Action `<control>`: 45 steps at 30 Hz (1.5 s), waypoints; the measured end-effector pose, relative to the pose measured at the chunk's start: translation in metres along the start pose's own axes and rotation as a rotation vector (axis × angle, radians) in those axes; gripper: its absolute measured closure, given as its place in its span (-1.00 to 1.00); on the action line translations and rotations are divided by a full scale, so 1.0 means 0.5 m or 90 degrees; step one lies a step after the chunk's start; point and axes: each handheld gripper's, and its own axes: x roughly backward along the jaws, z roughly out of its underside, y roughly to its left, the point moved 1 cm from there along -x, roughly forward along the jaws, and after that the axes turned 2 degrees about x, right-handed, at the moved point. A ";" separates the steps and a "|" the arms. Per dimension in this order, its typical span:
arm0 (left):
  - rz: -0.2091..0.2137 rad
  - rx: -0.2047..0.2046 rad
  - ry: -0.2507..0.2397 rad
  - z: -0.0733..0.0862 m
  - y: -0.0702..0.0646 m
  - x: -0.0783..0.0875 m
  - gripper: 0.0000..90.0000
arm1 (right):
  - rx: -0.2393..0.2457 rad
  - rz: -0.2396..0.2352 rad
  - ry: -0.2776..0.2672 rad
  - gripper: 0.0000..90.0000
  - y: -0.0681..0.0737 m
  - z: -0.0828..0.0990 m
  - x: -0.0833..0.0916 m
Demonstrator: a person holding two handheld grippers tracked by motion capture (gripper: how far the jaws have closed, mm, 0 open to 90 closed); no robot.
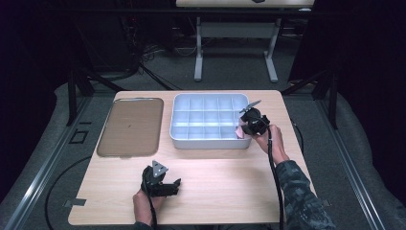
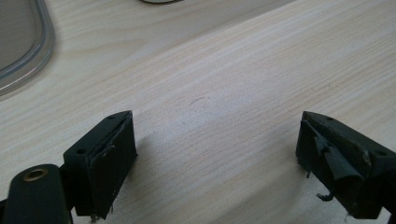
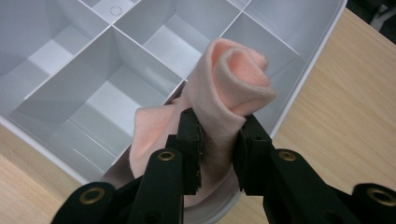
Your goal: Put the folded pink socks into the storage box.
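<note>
Tabletop (image 1: pixel 215 187) — pale wood grain, in a dark room with grey carpet. Right gripper (image 3: pixel 219 140) clamps a rolled pink cloth (image 3: pixel 233 79) over the divided white tray's (image 1: pixel 210 143) right edge; left gripper (image 2: pixel 215 154) rests on bare wood, jaws spread wide — empty.

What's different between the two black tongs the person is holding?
The right tongs are shut on a rolled pink cloth; the left tongs stand wide open with nothing between them. The right tongs are over a corner of the white divided tray; the left tongs hover low over bare wooden table, apart from it. Both are black, two-jawed and hand-held.
</note>
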 end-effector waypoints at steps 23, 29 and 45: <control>-0.001 -0.001 -0.001 0.000 -0.001 0.000 -0.73 | 0.028 -0.016 0.058 0.64 0.005 0.006 -0.019; -0.001 -0.001 -0.001 0.000 0.000 0.000 -0.73 | 0.005 -0.045 0.056 0.51 -0.005 0.010 -0.013; 0.000 -0.001 0.000 0.000 0.000 0.000 -0.73 | -0.019 -0.068 -0.055 0.13 -0.024 0.012 0.057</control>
